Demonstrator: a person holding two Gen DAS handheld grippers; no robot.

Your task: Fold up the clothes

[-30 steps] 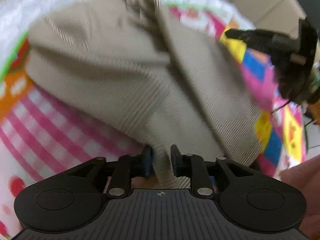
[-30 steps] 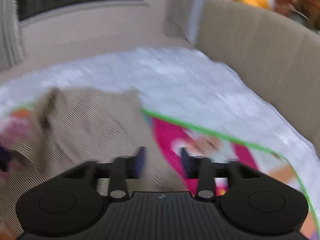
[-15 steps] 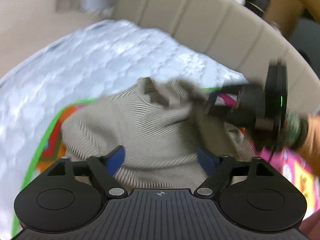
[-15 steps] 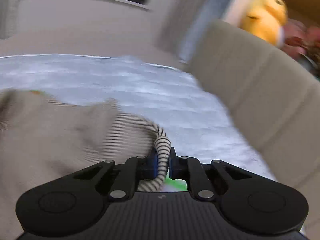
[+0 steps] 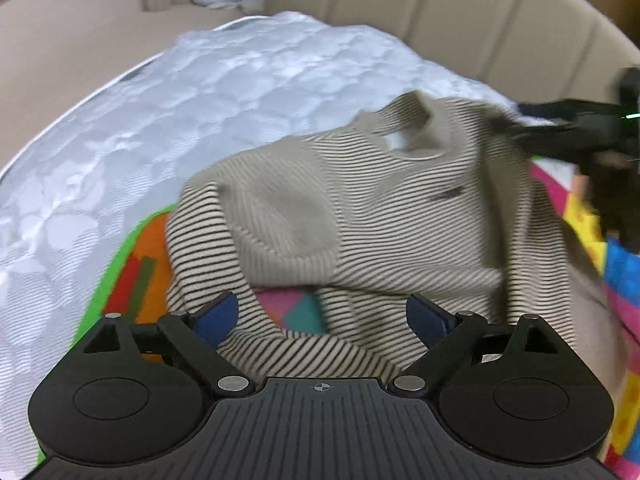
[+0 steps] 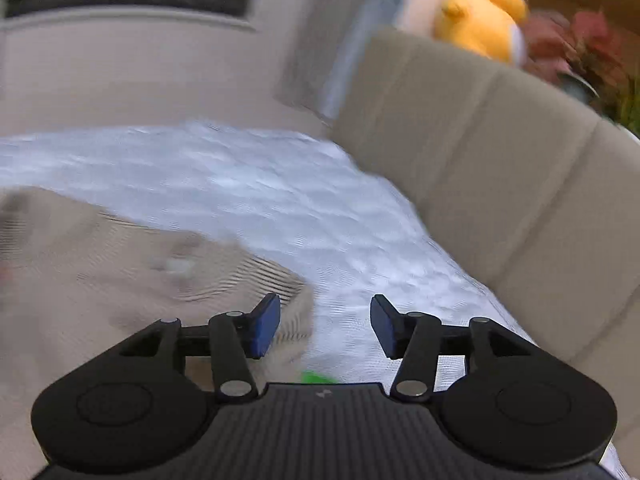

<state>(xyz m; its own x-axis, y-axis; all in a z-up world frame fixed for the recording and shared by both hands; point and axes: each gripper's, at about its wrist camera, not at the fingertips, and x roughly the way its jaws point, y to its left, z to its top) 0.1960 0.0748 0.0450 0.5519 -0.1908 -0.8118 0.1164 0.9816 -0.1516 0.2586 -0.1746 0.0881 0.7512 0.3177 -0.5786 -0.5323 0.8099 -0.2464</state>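
A beige sweater (image 5: pixel 360 216) with thin dark stripes lies crumpled on a colourful play mat (image 5: pixel 136 276), its neck hole towards the far side. My left gripper (image 5: pixel 322 316) hangs over its near edge, jaws wide open, nothing pinched. In the left wrist view the right gripper (image 5: pixel 576 128) is a dark blur at the sweater's far right corner. In the right wrist view the right gripper (image 6: pixel 325 326) has its jaws opening, with only white cover between the blue pads; the sweater (image 6: pixel 120 280) lies blurred just left of the left pad (image 6: pixel 266 326).
The mat lies on a white quilted bed cover (image 5: pixel 168 104). A beige padded headboard (image 6: pixel 500 152) runs along the far right side. A yellow plush toy (image 6: pixel 480 8) and flowers (image 6: pixel 580 44) sit behind it.
The left gripper let go of the sweater and opened wide, then moved back along it. The right gripper closed on a striped fold half a second ago and has now released it.
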